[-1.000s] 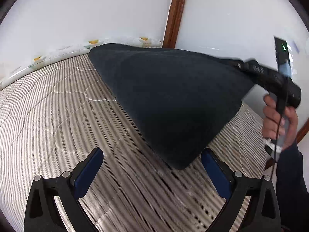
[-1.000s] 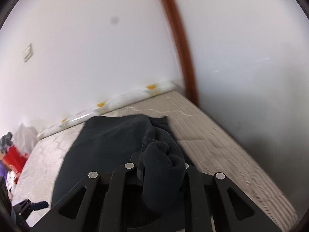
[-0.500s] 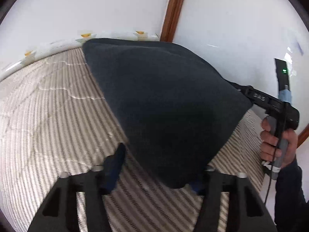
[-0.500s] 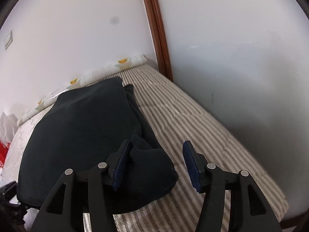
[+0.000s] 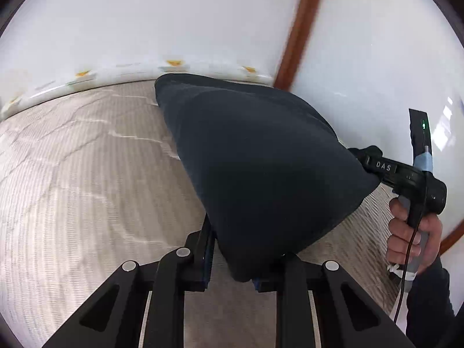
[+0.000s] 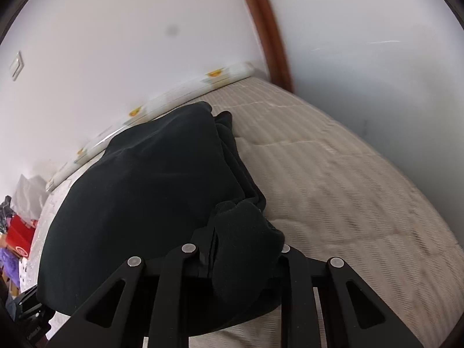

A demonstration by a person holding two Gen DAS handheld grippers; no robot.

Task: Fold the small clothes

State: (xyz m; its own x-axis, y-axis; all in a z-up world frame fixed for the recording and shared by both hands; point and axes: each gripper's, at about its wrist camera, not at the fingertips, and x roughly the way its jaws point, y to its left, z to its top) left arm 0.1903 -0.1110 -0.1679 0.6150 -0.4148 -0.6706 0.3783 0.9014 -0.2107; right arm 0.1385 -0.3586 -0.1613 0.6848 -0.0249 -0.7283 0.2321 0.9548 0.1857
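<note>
A dark navy garment (image 5: 261, 168) is held up over a striped mattress (image 5: 87, 188), its far edge resting near the wall. My left gripper (image 5: 232, 272) is shut on the garment's near corner, which droops between the jaws. My right gripper (image 6: 243, 264) is shut on another corner; bunched cloth (image 6: 246, 232) covers its jaws. In the right wrist view the garment (image 6: 145, 197) spreads away to the left. The right gripper also shows in the left wrist view (image 5: 382, 171), held by a hand (image 5: 414, 232) at the cloth's right corner.
White walls and a brown wooden post (image 5: 301, 29) close the mattress's far corner. A flower-printed roll (image 6: 174, 98) lies along the far wall. Red and purple clutter (image 6: 17, 237) sits beyond the left end of the mattress (image 6: 333, 188).
My left gripper went from open to shut on the garment's near corner. My right gripper opened briefly half a second ago and is shut on the cloth again.
</note>
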